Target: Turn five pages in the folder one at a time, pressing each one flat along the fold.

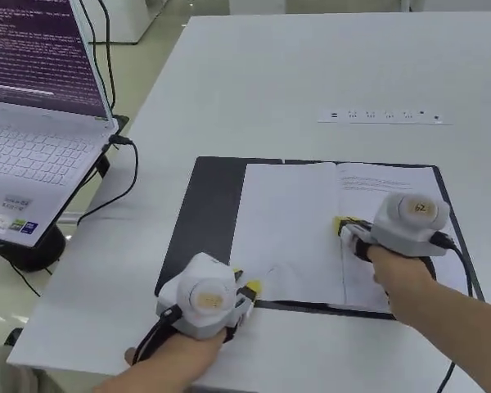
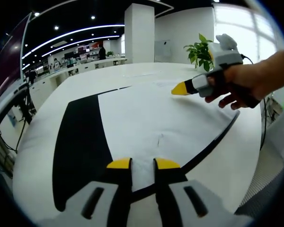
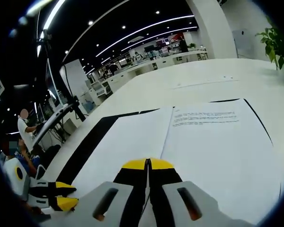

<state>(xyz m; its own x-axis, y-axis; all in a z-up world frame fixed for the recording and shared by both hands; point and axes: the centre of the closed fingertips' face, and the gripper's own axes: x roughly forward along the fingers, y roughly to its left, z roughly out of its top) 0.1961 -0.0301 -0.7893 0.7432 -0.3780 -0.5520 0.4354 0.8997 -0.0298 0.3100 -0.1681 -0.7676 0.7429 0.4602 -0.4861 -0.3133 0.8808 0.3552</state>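
The black folder [image 1: 203,214] lies open on the white table. Its left page [image 1: 288,225] is blank and its right page [image 1: 385,182] carries a few printed lines at the top. My right gripper [image 1: 344,227] is shut, and its yellow tips rest on the paper at the fold [image 3: 166,130], near the front of the folder. The right gripper [image 3: 148,164] has nothing visible between its jaws. My left gripper [image 1: 250,288] sits at the folder's front edge over the blank page. The left gripper [image 2: 143,164] is open by a narrow gap, holding nothing.
An open laptop [image 1: 33,98] on a stand sits at the table's left edge, with cables [image 1: 131,176] trailing toward the folder. A flush socket strip [image 1: 385,116] lies beyond the folder. A potted plant [image 2: 201,49] stands at the far side.
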